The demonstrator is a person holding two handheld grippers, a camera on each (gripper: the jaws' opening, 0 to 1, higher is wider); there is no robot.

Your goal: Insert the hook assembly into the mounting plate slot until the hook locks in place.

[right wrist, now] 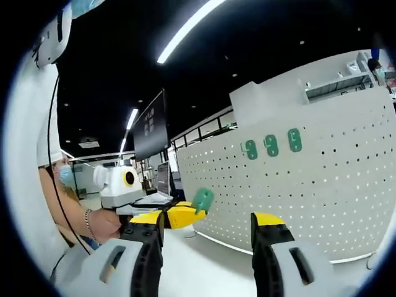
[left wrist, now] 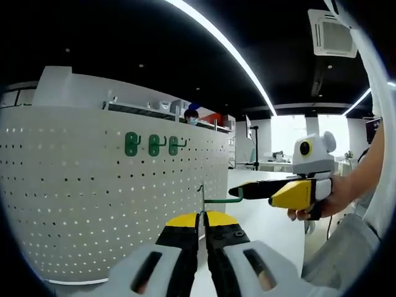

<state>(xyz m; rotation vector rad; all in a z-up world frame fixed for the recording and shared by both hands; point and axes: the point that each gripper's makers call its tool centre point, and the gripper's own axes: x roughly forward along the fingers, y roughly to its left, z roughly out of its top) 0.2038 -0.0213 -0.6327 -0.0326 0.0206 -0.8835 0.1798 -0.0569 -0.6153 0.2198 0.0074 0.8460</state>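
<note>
1. In the left gripper view, the left gripper (left wrist: 202, 226) has its jaws together, clamped on a green hook (left wrist: 218, 199) held before the white pegboard (left wrist: 93, 185).
2. The right gripper (left wrist: 238, 191) touches the hook's tip there.
3. In the right gripper view, the right gripper (right wrist: 207, 232) stands apart; three mounted hooks (right wrist: 271, 146) hang on the pegboard (right wrist: 322, 185).

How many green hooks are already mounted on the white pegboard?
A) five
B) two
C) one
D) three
D: three green hooks sit in a row on the white pegboard; a fourth green hook is off it, in the left tool.
</note>
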